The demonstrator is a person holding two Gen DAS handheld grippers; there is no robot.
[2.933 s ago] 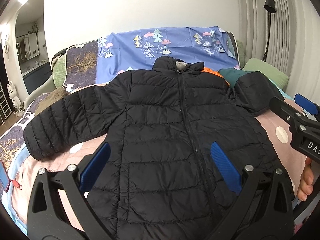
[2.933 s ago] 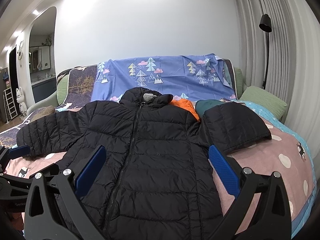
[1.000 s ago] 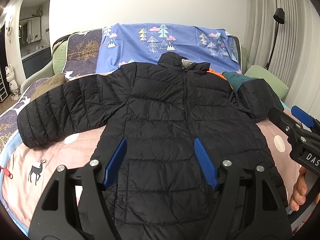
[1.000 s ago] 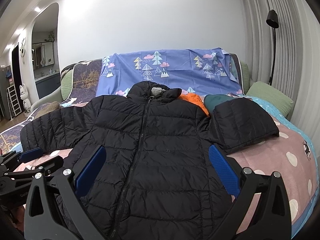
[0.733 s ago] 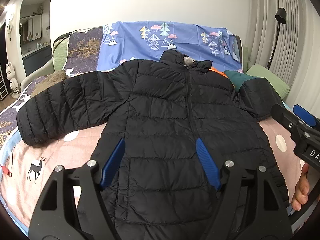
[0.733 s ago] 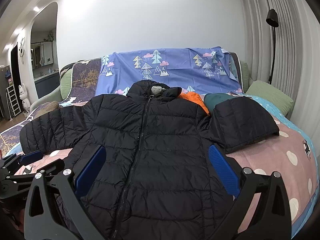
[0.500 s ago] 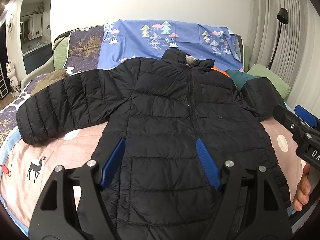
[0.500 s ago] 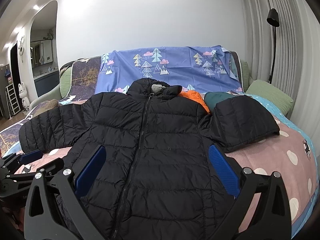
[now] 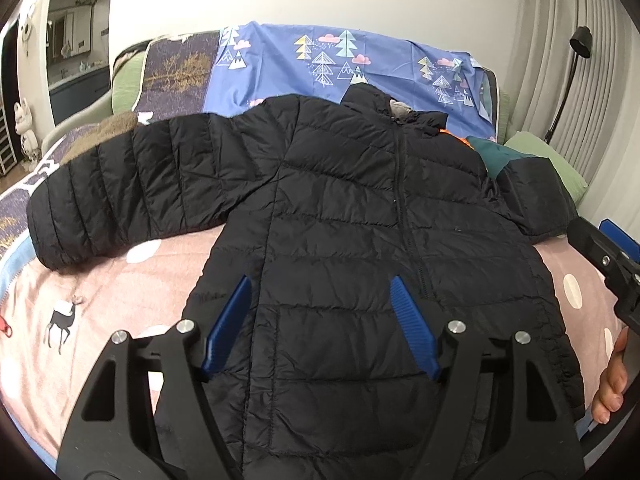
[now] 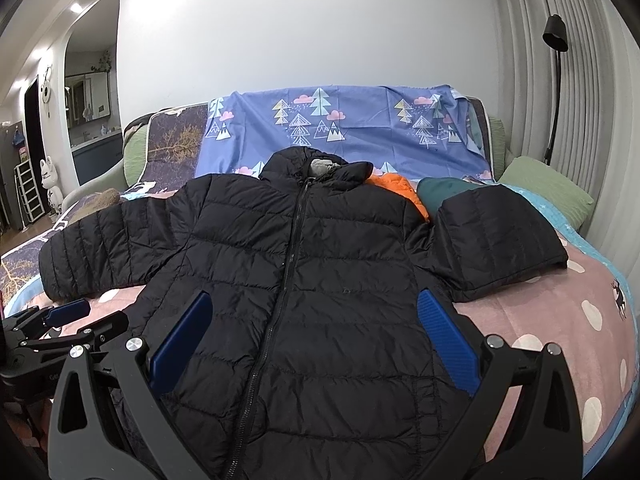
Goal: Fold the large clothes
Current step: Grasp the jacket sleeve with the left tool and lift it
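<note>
**Pre-fold: jacket flat, nothing gripped**

Bed (image 10: 560, 320): pink cover, open room at 3 and 9 o'clock of the jacket. Jacket (image 10: 312, 280) lies zipped, front up, collar at 12; one sleeve stretched toward 9, the other bent short at 2. Left gripper (image 9: 320, 320) and right gripper (image 10: 312, 340) both hover over the hem with jaws wide, empty. Likely next: pinch a sleeve cuff or side edge and carry it across the zip.

1 black jacket (image 10: 320, 280), 2 grippers (image 10: 312, 340), 1 lamp (image 10: 554, 40).
</note>
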